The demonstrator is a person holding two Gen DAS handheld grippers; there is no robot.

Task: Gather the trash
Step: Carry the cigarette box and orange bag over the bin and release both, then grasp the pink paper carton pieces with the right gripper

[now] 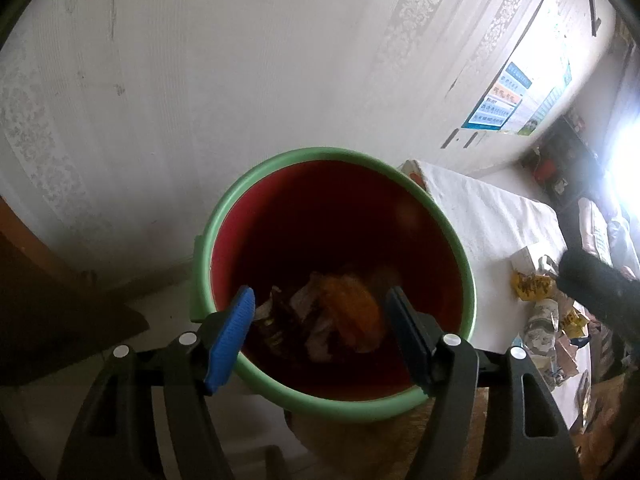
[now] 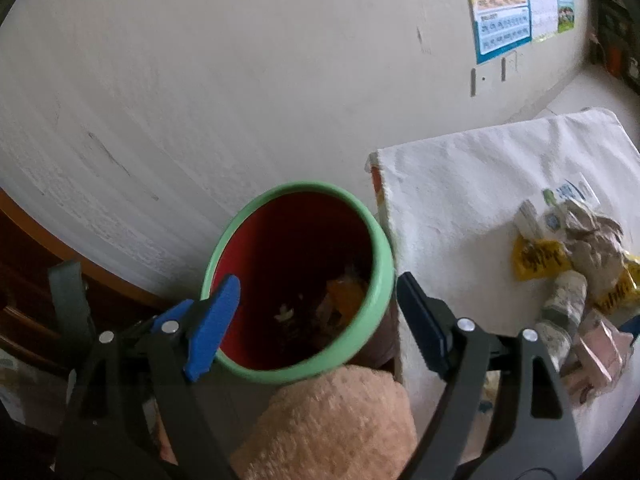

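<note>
Here, both claws hang over the red bin point(image 1: 404, 184) with the green rim, and the left claw point(image 1: 320, 336) and the right claw point(image 2: 316, 316) are spread wide with nothing in them. Some trash point(image 1: 348, 312) lies deep inside the bin. More wrappers point(image 2: 576, 264) sit piled on the white desk point(image 2: 460, 200) just beside it.

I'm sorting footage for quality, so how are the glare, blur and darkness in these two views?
Left wrist view: blown-out glare at the right edge, bin interior dark, strong fisheye bending. Right wrist view: evenly lit, slightly soft, trash pile readable on the white cloth.
</note>
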